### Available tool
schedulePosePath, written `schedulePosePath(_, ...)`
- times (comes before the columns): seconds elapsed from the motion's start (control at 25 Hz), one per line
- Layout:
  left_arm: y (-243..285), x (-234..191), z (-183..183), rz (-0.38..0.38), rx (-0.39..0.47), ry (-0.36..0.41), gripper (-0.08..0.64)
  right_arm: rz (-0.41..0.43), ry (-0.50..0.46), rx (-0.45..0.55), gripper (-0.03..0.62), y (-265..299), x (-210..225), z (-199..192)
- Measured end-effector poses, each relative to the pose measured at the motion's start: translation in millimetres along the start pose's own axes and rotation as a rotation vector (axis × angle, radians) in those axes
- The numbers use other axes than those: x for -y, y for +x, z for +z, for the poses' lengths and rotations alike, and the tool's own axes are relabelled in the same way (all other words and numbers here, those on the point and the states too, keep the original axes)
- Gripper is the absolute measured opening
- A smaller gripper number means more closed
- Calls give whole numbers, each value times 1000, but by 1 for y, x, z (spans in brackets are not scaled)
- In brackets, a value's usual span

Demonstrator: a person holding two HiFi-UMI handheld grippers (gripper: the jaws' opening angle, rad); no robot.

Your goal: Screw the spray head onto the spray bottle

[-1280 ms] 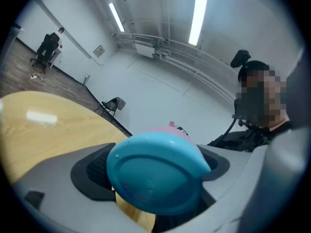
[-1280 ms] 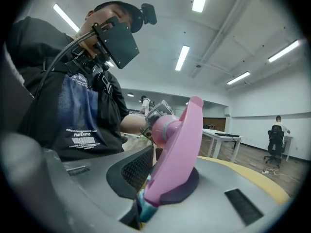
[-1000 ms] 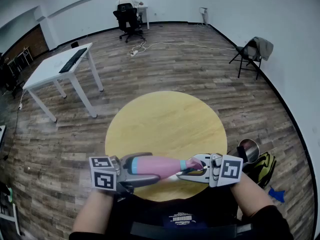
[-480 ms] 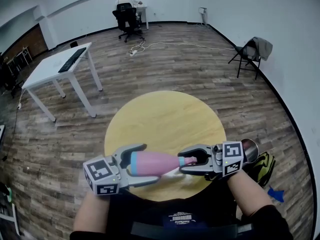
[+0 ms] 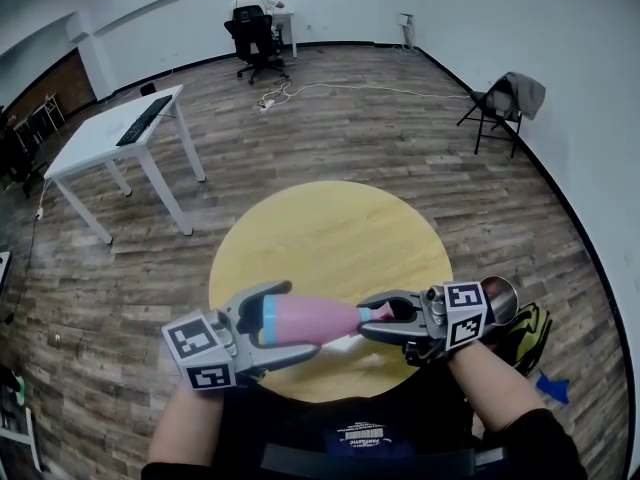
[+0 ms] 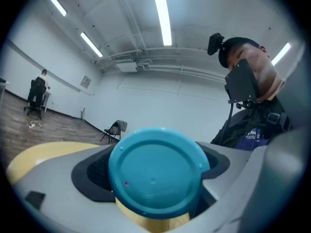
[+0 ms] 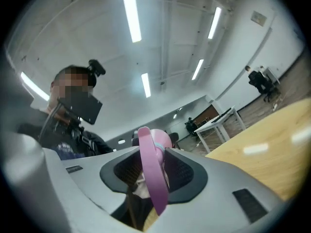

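A pink spray bottle [image 5: 305,320] with a blue base band lies level above the near edge of the round yellow table [image 5: 330,228]. My left gripper [image 5: 272,324] is shut on its base end; the left gripper view shows the blue bottom [image 6: 155,171] filling the jaws. The pink spray head [image 5: 378,314] sits on the bottle's neck, pointing right. My right gripper [image 5: 388,316] surrounds that head with its jaws closing. In the right gripper view the pink trigger [image 7: 151,174] stands between the dark pads [image 7: 182,171], with a gap on each side.
A white desk [image 5: 110,133] stands at the far left, and a person sits at another desk [image 5: 255,18] by the back wall. A folding chair [image 5: 505,103] is at the right wall. A yellow-black bag [image 5: 525,333] lies on the floor by my right arm.
My right gripper let go of the spray head and its jaws spread, then narrowed slightly. My left gripper rolled with the bottle and shifted a little left.
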State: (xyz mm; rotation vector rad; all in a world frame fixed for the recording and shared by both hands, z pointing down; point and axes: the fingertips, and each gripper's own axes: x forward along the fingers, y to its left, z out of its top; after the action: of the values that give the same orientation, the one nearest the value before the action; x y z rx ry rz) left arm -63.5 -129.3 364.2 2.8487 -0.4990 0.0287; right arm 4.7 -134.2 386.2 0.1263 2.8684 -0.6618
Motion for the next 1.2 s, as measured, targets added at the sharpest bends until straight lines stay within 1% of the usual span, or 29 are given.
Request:
schedulePosePath(0.04, 0, 2, 4, 15, 17, 64, 515, 17, 68, 30, 161, -1, 2, 2)
schedulePosePath(0.08, 1, 5, 6, 37, 15, 163, 515, 38, 135, 53, 161, -3, 3, 4)
schedulePosePath(0.12, 3, 7, 5, 65, -7, 286, 515, 62, 201, 67, 161, -4, 3, 4)
schedulePosePath(0.2, 9, 8, -6, 138, -108, 526, 525, 113, 331, 81, 161, -6, 3, 1)
schedulePosePath(0.24, 10, 6, -12, 179, -162, 615, 525, 135, 388, 83, 161, -7, 4, 0)
schedulePosePath(0.28, 9, 2, -17, 218, -206, 677, 525, 149, 430, 77, 161, -7, 5, -2)
schedulePosePath(0.36, 7, -3, -22, 273, -266, 741, 525, 152, 470, 48, 161, -9, 7, -7)
schedulePosePath(0.4, 7, -3, -24, 281, -278, 761, 525, 150, 477, 34, 161, -10, 7, -9)
schedulePosePath(0.56, 6, 3, -27, 259, -275, 808, 525, 148, 473, -4, 161, -9, 3, -11)
schedulePosePath(0.64, 6, 5, -29, 261, -284, 837, 525, 140, 459, -25, 161, -9, 2, -11)
schedulePosePath(0.76, 5, 7, -33, 256, -297, 855, 525, 133, 449, -48, 161, -10, -1, -13)
schedulePosePath(0.8, 5, 6, -35, 249, -311, 844, 522, 130, 442, -58, 161, -10, -1, -15)
schedulePosePath(0.84, 4, 5, -38, 236, -329, 816, 520, 126, 428, -68, 161, -9, -2, -17)
schedulePosePath(0.92, 2, 6, -40, 186, -338, 717, 517, 118, 379, -88, 161, -6, -5, -20)
schedulePosePath(1.04, 3, 13, -38, 86, -269, 592, 515, 107, 269, -127, 153, 2, -13, -19)
schedulePosePath(1.12, 2, 13, -38, 58, -248, 492, 514, 87, 187, -154, 153, 5, -16, -18)
schedulePosePath(1.2, 0, 12, -42, 40, -254, 366, 512, 60, 102, -171, 153, 7, -18, -18)
